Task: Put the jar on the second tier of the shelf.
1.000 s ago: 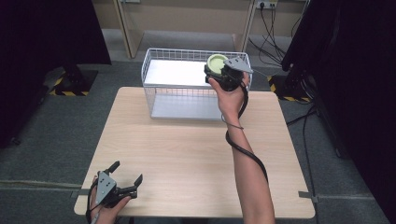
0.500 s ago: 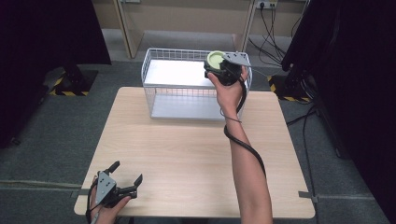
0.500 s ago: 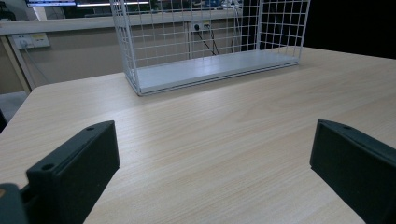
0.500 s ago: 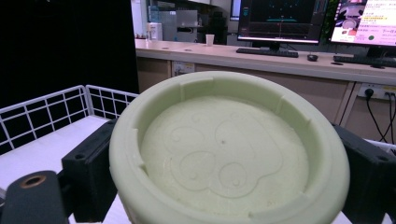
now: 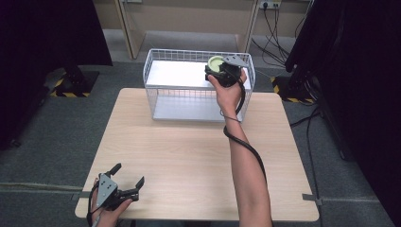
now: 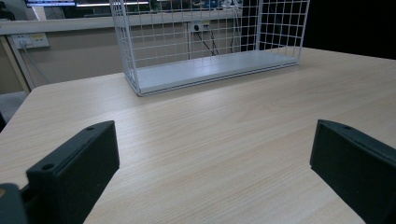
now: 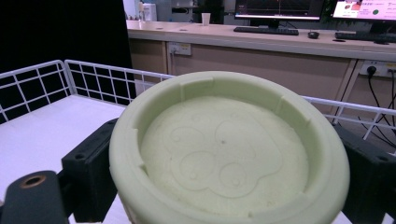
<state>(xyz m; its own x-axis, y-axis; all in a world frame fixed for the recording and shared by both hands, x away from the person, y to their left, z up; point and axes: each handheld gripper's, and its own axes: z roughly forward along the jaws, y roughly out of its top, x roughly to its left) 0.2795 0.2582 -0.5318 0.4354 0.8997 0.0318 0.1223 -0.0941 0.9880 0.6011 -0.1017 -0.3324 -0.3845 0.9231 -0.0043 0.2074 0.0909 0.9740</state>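
Observation:
A pale green round lid [image 7: 229, 149] with a paw print moulded inside sits between the black jaws of my right gripper [image 5: 218, 67], which is shut on it. The lid [image 5: 216, 61] hangs above the right end of a white wire basket [image 5: 156, 90] at the table's far edge. Near the front left corner of the table my left gripper [image 5: 127, 176] rests in a hand, open, nothing between its jaws. In the left gripper view the basket [image 6: 135, 70] stands ahead across bare wood.
The light wooden table [image 5: 189, 156] stretches between the two grippers. A cable [image 5: 243, 144] trails along the right forearm. Black curtains stand at both sides, and sockets with cables line the far wall [image 5: 274, 12].
The right gripper has carried the green lid slightly farther over the basket. The left gripper has stayed still.

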